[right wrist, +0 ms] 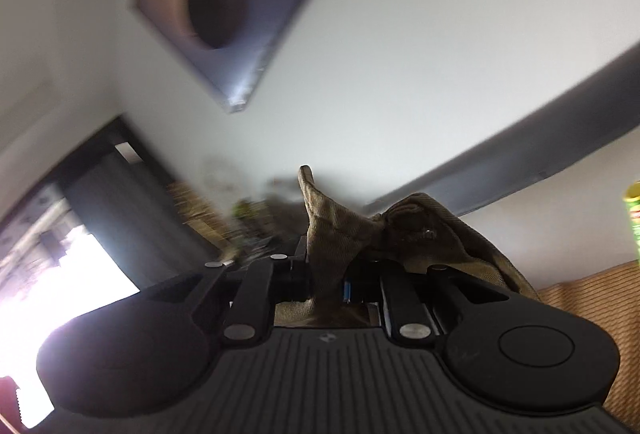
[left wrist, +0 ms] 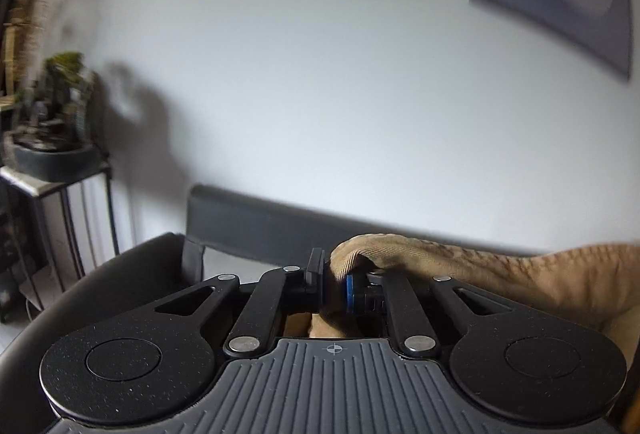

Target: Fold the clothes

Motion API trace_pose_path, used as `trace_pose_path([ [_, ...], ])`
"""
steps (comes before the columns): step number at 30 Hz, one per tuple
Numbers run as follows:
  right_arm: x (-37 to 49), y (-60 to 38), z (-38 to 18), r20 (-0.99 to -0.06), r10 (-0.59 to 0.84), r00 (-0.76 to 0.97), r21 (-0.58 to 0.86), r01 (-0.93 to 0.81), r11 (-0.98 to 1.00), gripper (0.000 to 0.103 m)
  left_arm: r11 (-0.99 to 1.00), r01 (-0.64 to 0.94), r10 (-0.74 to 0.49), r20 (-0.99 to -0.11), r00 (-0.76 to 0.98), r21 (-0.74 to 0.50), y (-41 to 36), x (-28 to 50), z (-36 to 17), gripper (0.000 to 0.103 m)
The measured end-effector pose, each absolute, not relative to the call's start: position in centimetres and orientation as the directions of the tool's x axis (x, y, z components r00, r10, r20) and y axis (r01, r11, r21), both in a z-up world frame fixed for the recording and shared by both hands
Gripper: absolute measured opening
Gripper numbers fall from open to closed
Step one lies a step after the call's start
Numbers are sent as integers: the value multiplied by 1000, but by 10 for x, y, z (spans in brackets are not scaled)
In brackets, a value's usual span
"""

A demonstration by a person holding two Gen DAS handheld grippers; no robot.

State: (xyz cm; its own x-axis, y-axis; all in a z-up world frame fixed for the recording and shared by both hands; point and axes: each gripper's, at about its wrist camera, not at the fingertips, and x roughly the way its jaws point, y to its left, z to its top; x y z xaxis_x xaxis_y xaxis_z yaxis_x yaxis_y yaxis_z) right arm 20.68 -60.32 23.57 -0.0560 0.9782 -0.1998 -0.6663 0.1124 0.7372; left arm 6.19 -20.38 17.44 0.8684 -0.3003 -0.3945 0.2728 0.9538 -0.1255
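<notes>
While both grippers are pointing at a white wall:
Left gripper: clamping a fold of the tan garment, which is trailing off rightward
Right gripper: pinching the bunched cloth, which is blocking its view ahead
Surroundings: framed pictures are hanging above; potted plant is sitting on a stand

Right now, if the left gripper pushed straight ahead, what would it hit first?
Past the tan cloth pinched in the left gripper, likely the dark headboard-like panel, then the white wall; depth unclear.

Daylight glare from window lower left; motion blur throughout; fisheye bending edges.
</notes>
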Motion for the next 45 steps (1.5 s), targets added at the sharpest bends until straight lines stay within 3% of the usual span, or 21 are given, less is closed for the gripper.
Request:
trace_pose_path([
  [1, 226, -569, 216, -240, 971, -17, 740, -650, 172, 28, 958, 268, -285, -458, 842, -103, -216, 100, 151, 18],
  [5, 283, -467, 122, -459, 877, 139, 741, -485, 465, 42, 969, 248, -152, -753, 640, 14, -253, 215, 40, 18],
  [6, 285, -458, 102, -482, 859, 170, 741, -444, 503, 42, 963, 266, -129, -784, 608, 48, -254, 216, 18, 21],
  [8, 275, -456, 82, -487, 848, 209, 712, -468, 524, 63, 944, 325, -143, -816, 560, 58, -246, 203, -20, 22],
  [9, 268, -458, 75, -490, 845, 216, 690, -496, 527, 68, 936, 348, -161, -825, 542, 46, -238, 191, -35, 23],
  [11, 256, -465, 59, -526, 826, 204, 644, -538, 544, 70, 934, 358, -178, -850, 496, 14, -219, 171, -56, 36],
  [15, 230, -495, 16, -660, 740, 128, 568, -559, 603, 70, 935, 351, -202, -882, 425, -45, -187, 152, -82, 37],
  [19, 202, -525, -26, -736, 671, 89, 546, -508, 666, 70, 949, 312, -174, -889, 424, -37, -163, 151, -92, 39],
  [21, 187, -537, -42, -761, 644, 82, 538, -476, 696, 70, 953, 302, -159, -896, 414, -29, -154, 146, -95, 46],
  [23, 176, -550, -53, -771, 632, 76, 550, -421, 722, 71, 952, 305, -126, -908, 400, 2, -145, 137, -105, 56],
  [31, 139, -612, -12, -730, 662, 172, 548, -431, 716, 72, 973, 195, 51, -934, 353, 127, -86, 102, -162, 63],
  [37, 117, -660, 30, -692, 663, 286, 451, -547, 706, 82, 960, 197, 129, -936, 327, 201, -49, 94, -189, 67],
  [40, 106, -661, 19, -732, 626, 268, 414, -556, 721, 82, 936, 260, 147, -936, 319, 236, -44, 88, -205, 69],
  [45, 83, -641, -14, -766, 623, 162, 469, -522, 712, 82, 835, 489, 91, -938, 334, 255, -57, 55, -220, 69],
])
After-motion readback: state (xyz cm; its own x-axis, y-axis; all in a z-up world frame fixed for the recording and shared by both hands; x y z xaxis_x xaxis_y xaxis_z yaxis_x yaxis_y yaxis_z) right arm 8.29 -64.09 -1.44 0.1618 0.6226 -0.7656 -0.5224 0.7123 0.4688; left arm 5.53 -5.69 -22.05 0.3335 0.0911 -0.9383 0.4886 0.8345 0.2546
